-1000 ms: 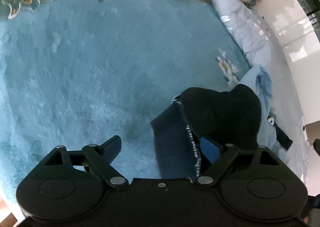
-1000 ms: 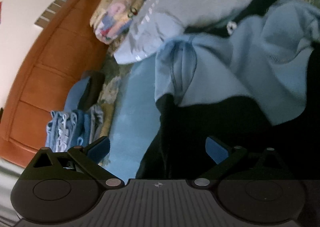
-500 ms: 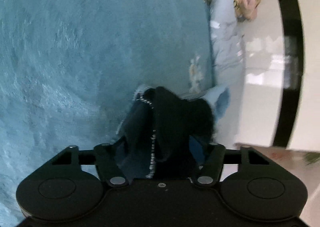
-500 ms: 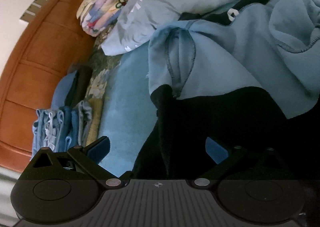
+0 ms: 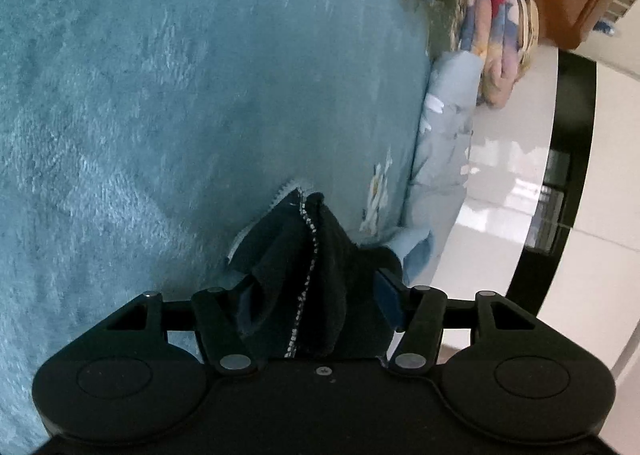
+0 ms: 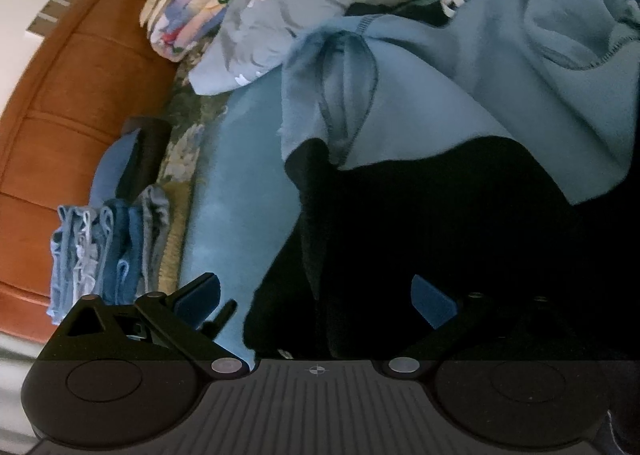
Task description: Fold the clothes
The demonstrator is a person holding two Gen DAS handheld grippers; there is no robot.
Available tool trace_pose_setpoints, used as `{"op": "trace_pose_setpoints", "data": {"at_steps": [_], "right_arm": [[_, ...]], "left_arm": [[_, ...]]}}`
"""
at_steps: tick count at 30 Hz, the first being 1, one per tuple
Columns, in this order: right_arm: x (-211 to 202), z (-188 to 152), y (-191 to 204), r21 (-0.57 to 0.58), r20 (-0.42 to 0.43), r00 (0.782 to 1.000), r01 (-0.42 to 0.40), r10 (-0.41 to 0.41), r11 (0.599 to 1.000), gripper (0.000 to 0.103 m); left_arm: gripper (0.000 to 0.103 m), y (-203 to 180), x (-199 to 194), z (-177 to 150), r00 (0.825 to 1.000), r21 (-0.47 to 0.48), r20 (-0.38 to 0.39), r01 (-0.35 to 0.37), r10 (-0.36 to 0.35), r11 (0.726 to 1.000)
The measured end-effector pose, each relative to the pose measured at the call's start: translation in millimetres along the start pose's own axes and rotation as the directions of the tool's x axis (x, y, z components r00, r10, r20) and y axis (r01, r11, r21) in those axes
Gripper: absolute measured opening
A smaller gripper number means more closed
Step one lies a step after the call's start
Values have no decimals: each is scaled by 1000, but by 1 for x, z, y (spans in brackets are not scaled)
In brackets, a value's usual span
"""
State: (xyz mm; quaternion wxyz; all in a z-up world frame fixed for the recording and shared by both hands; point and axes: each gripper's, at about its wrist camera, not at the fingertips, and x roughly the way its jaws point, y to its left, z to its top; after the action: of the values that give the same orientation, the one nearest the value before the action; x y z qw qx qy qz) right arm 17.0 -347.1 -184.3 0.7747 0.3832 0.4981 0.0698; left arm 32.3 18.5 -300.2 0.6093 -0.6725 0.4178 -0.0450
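A black garment [image 5: 332, 247] with a white-stitched seam is bunched between the fingers of my left gripper [image 5: 316, 291], and both pads press on it. It is lifted slightly off the teal fleece blanket [image 5: 160, 95]. In the right wrist view the same black garment [image 6: 420, 215] spreads dark over the blanket, partly under a light blue garment [image 6: 460, 87]. My right gripper [image 6: 316, 291] hovers over the black cloth, its jaws wide apart and pressing on nothing.
A pale grey-blue garment [image 6: 280, 7] and folded floral bedding [image 6: 188, 3] lie along the bed's edge. A stack of folded blue clothes [image 6: 108, 247] stands against the wooden headboard [image 6: 60, 115]. White floor [image 5: 500, 195] shows beyond the bed.
My left gripper closed from wide open onto the black garment and rolled, so its view swung toward the bed's edge. The right gripper stayed open and barely moved.
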Motion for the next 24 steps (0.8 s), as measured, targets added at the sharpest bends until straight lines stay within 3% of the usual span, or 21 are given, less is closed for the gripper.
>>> {"op": "trace_pose_setpoints", "data": {"at_steps": [5, 6, 7, 8, 11, 15, 19, 21, 24], "right_arm": [[-5, -5, -6, 15, 2, 1000, 6, -6, 1000, 103], [-7, -5, -6, 13, 4, 1000, 7, -7, 1000, 103], [-8, -6, -7, 12, 7, 1000, 8, -8, 1000, 103], [-9, -6, -8, 12, 7, 1000, 6, -6, 1000, 103], [-14, -7, -11, 18, 8, 1000, 6, -7, 1000, 103], [-19, -8, -15, 27, 8, 1000, 10, -10, 1000, 103], [-24, -8, -18, 21, 9, 1000, 2, -2, 1000, 103], [-28, -7, -20, 14, 6, 1000, -5, 5, 1000, 103], [-34, -5, -22, 8, 5, 1000, -11, 11, 1000, 103]], "left_arm": [[34, -3, -16, -2, 997, 7, 75, 36, -36, 999], [27, -5, -15, -1, 997, 21, 69, 20, -21, 1000], [13, -9, -14, 0, 998, 49, 64, -15, 12, 999], [9, -13, -12, 0, 997, 75, 65, -55, 51, 996], [5, -18, -13, 0, 990, 78, 91, -111, 103, 991], [2, -31, -29, -9, 979, 142, 162, -143, 120, 979], [2, -55, -55, -20, 971, 198, 238, -75, 26, 977], [2, -74, -76, -29, 959, 274, 281, -35, -45, 961], [0, -87, -103, -35, 935, 337, 342, -33, -90, 941]]}}
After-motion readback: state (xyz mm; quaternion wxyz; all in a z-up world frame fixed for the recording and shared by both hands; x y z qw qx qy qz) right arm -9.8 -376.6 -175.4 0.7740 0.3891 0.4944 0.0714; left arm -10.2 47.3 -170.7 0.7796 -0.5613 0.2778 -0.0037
